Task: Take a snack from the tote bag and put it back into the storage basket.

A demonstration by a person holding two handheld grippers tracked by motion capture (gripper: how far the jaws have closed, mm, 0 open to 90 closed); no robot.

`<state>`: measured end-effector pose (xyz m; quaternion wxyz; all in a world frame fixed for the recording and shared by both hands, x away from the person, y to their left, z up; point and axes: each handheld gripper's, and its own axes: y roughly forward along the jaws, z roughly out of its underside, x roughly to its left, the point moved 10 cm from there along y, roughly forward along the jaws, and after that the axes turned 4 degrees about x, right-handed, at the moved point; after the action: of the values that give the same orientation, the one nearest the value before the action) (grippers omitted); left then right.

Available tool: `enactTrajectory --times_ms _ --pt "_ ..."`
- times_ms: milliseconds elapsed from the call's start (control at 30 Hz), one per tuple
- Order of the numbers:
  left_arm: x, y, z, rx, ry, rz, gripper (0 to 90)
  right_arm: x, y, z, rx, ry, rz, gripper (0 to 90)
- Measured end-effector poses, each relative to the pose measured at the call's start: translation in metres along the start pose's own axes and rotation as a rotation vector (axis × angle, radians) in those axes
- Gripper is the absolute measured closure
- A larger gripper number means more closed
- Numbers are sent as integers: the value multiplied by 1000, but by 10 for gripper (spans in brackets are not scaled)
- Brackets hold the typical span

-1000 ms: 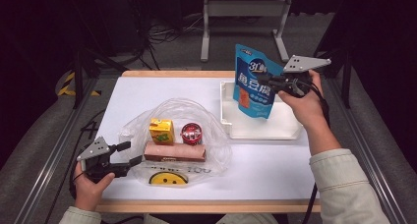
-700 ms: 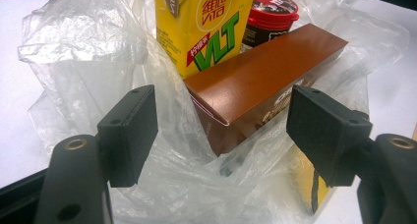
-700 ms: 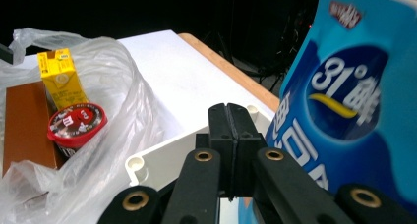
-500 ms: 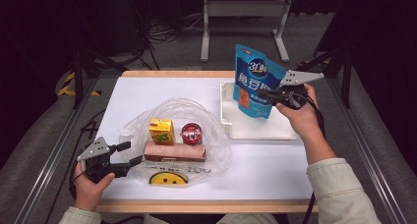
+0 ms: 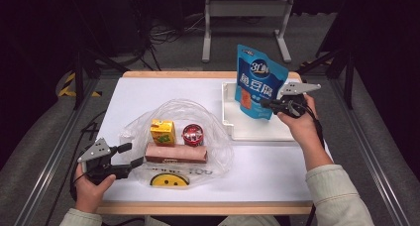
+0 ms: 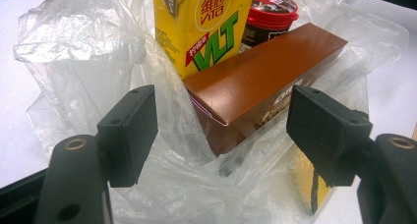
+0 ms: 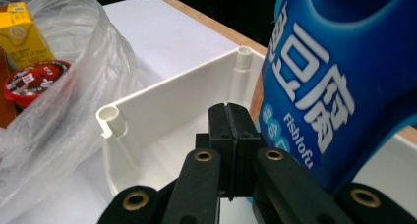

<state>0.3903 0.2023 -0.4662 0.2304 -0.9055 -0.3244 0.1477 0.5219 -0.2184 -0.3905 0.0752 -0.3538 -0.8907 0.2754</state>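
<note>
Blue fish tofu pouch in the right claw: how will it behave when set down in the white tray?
The blue foil fish tofu pouch, pinched at one edge, probably flexes. Tall and narrow over the white plastic tray, it may tip. Glossy film likely slides.

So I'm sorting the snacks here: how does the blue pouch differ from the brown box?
The blue pouch stands upright over the white tray, pinched by the right gripper; the brown box lies flat on the clear plastic bag, ungripped, in front of the left gripper, whose jaws are open. The pouch is soft and bulging, the box stiff, long and straight-edged. Both are sealed printed packs.
</note>
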Motion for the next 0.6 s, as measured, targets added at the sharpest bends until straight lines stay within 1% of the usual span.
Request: enactTrajectory --times_ms 33,67,100,267,367,433,467,600 --pt "0 0 0 0 -1 0 283 -2 3 5 11 11 -2 898" --pt "0 0 0 0 -1 0 283 -2 3 5 11 11 -2 898" --pt "0 0 0 0 6 -1 284 -3 5 9 18 16 2 898" --pt "0 0 0 2 2 -1 284 -5 9 16 34 26 5 898" --pt "0 0 0 0 -2 -1 284 -7 13 21 49 34 18 898" --pt "0 0 0 2 4 -1 284 -7 15 23 53 46 17 899" --pt "0 0 0 1 6 -1 284 -8 17 25 60 46 24 898" --pt "0 0 0 0 -1 -1 283 -11 21 31 80 65 38 898"
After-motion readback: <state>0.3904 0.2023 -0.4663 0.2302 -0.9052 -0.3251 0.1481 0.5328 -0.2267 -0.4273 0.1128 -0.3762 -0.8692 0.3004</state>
